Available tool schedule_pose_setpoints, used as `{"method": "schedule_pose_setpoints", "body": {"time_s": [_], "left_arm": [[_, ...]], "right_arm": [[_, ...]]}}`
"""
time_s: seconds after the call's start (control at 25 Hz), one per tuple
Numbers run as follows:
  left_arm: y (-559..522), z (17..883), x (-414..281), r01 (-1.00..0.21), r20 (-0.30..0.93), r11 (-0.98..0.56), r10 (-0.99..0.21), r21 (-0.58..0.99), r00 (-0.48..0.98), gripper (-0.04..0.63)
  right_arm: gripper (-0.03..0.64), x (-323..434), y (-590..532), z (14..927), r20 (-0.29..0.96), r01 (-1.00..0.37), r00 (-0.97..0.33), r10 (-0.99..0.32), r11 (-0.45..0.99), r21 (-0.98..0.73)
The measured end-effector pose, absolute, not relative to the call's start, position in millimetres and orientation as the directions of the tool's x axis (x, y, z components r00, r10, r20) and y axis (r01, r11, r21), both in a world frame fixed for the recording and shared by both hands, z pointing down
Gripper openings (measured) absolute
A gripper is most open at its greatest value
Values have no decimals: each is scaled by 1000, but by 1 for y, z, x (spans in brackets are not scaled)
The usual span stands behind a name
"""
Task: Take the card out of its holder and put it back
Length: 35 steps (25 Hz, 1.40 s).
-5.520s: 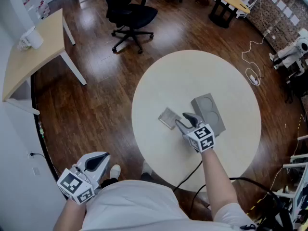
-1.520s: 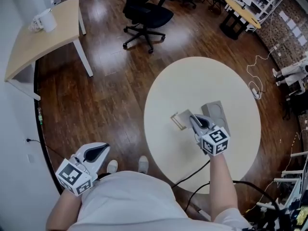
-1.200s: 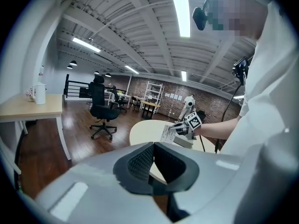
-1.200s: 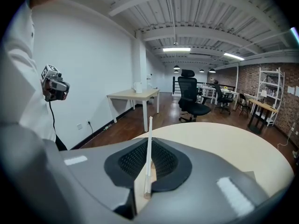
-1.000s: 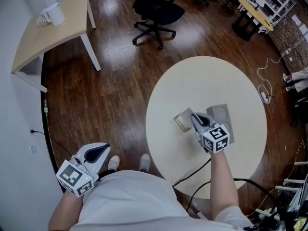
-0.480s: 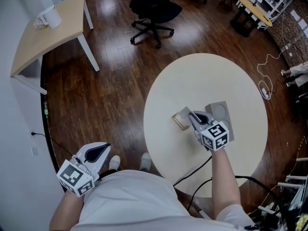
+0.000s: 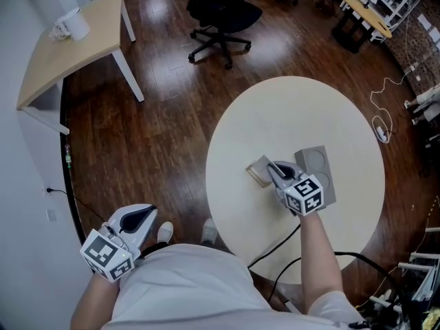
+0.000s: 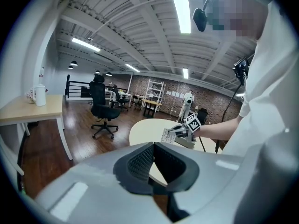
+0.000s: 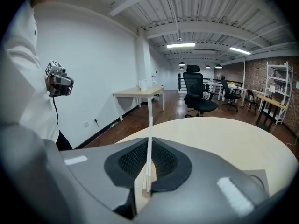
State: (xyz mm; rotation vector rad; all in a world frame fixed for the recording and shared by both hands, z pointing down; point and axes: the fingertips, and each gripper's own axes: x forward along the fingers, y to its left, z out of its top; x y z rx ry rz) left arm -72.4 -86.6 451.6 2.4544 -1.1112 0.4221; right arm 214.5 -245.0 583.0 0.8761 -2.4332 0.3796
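A thin pale card (image 7: pixel 260 168) is pinched by my right gripper (image 7: pixel 273 168), which is shut on it over the round cream table (image 7: pixel 289 108). A tan wooden holder strip (image 7: pixel 254 178) lies along the card's lower edge. In the right gripper view the card (image 9: pixel 150 125) stands edge-on between the closed pads, with the wooden holder (image 9: pixel 145 189) at its foot. My left gripper (image 7: pixel 146 220) hangs low beside the person's body, off the table, shut and empty. The left gripper view shows the right gripper (image 8: pixel 188 125) far off with the card (image 8: pixel 168 135).
A grey block (image 7: pixel 316 174) with round recesses lies on the table just right of the right gripper. A white cable (image 7: pixel 381 126) trails off the table's right edge. A black office chair (image 7: pixel 220 12) and a wooden desk (image 7: pixel 62 53) with a white mug (image 7: pixel 72 23) stand on the floor beyond.
The right gripper keeps its hold on the card and has hardly shifted over the table. The left gripper has stayed by the body.
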Motion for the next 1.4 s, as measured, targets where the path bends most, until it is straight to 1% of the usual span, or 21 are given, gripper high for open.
{"method": "schedule_pose_setpoints", "body": {"time_s": [0.28, 0.48, 0.52, 0.56, 0.6, 0.72, 0.8, 0.92, 1.0, 1.16, 1.28, 1.4], "left_arm": [[-83, 453, -70, -781, 462, -578, -640, 238, 614, 5], [-79, 455, -64, -781, 484, -574, -625, 247, 613, 5], [-79, 455, -64, -779, 488, -575, -620, 249, 614, 5], [-79, 455, -63, -777, 492, -578, -615, 251, 617, 5], [-78, 456, -62, -773, 496, -581, -608, 254, 620, 5], [-76, 458, -59, -752, 500, -606, -582, 259, 641, 5], [-73, 459, -60, -730, 494, -633, -564, 256, 662, 5], [-71, 452, -67, -698, 470, -676, -550, 234, 690, 5], [-69, 448, -78, -675, 441, -701, -544, 229, 714, 5], [-58, 447, -115, -604, 369, -765, -508, 221, 778, 5], [-40, 453, -157, -559, 339, -802, -476, 211, 811, 5], [-14, 458, -206, -518, 337, -828, -435, 215, 835, 5]], "right_arm": [[21, 213, -244, 608, 555, -634, -683, -475, 763, -127], [28, 214, -248, 612, 539, -644, -683, -494, 754, -125], [44, 214, -249, 611, 537, -650, -677, -503, 751, -115], [101, 214, -250, 608, 533, -659, -670, -517, 745, -106], [145, 216, -251, 605, 526, -673, -660, -536, 734, -96], [174, 228, -254, 589, 501, -744, -595, -628, 667, -47], [210, 239, -249, 576, 493, -797, -528, -691, 603, -8], [221, 245, -226, 552, 502, -854, -418, -757, 516, 67], [221, 233, -200, 534, 501, -869, -382, -777, 486, 90], [221, 178, -131, 513, 492, -878, -363, -791, 467, 104], [221, 127, -71, 502, 474, -901, -333, -815, 424, 95], [221, 68, -5, 491, 458, -926, -298, -838, 370, 75]]}}
